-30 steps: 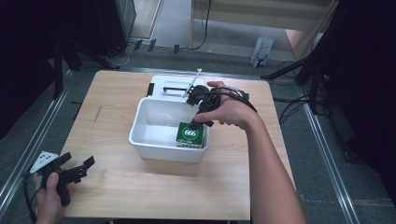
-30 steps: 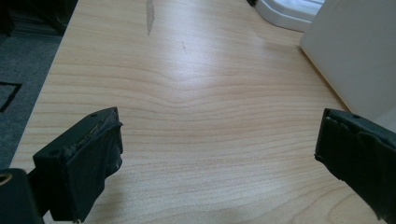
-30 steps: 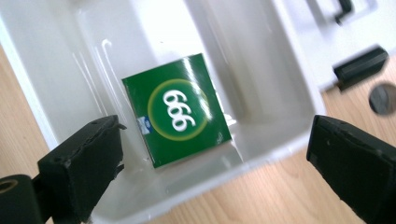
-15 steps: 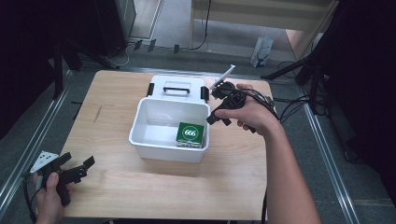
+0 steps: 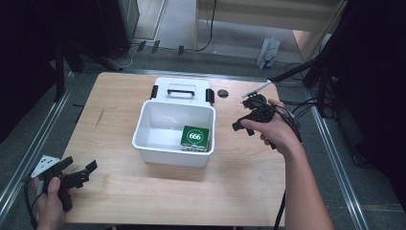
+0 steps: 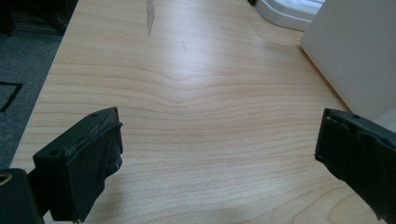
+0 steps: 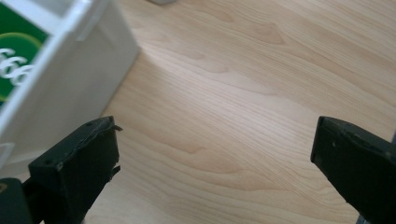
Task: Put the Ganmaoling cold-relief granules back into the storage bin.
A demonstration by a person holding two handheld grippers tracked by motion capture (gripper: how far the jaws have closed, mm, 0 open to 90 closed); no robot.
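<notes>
A white plastic bin (image 5: 163, 148) stands mid-table, and a green box marked 666 (image 5: 195, 137) lies in its right half. My right gripper (image 5: 243, 116) is held above the table just right of the bin, open and holding nothing. In the right gripper view its jaws (image 7: 214, 135) are spread wide over bare wood, with the bin wall (image 7: 70, 88) and the green box (image 7: 16, 44) at the left. My left gripper (image 5: 79, 165) rests open at the table's near left corner. Its own view (image 6: 217, 133) looks across the wood to the bin wall (image 6: 355, 51).
The bin's white lid (image 5: 182, 89) with black clips lies flat right behind the bin; its corner (image 6: 289, 9) appears in the left gripper view. A small black disc (image 5: 222, 93) sits right of the lid. Metal rails run along both sides of the table.
My right gripper has come up out of the bin, away from the green box, and moved right to beside the bin. The box stays in the bin. The left gripper has not moved.
</notes>
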